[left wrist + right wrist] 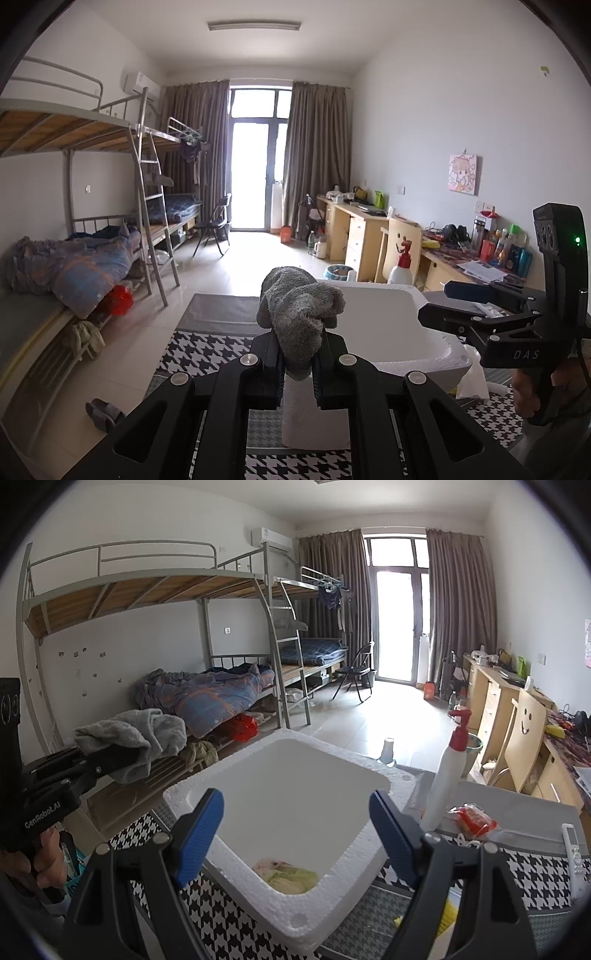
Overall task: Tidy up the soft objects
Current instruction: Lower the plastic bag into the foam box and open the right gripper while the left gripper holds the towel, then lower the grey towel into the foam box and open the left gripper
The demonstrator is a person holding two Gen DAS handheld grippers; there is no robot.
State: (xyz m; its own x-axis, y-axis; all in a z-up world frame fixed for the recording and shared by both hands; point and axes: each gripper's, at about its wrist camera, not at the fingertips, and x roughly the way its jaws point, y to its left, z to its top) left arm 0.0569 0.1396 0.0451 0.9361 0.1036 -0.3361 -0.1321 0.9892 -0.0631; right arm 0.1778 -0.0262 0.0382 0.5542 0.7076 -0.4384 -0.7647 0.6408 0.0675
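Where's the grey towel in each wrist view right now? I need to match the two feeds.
Left wrist: the grey towel sits centre frame, bunched and clamped in the left gripper, just left of the white foam box.
Right wrist: the grey towel is at mid-left, hanging from the left gripper, up and left of the foam box.
Shared landmark: the red-capped white spray bottle beside the box.
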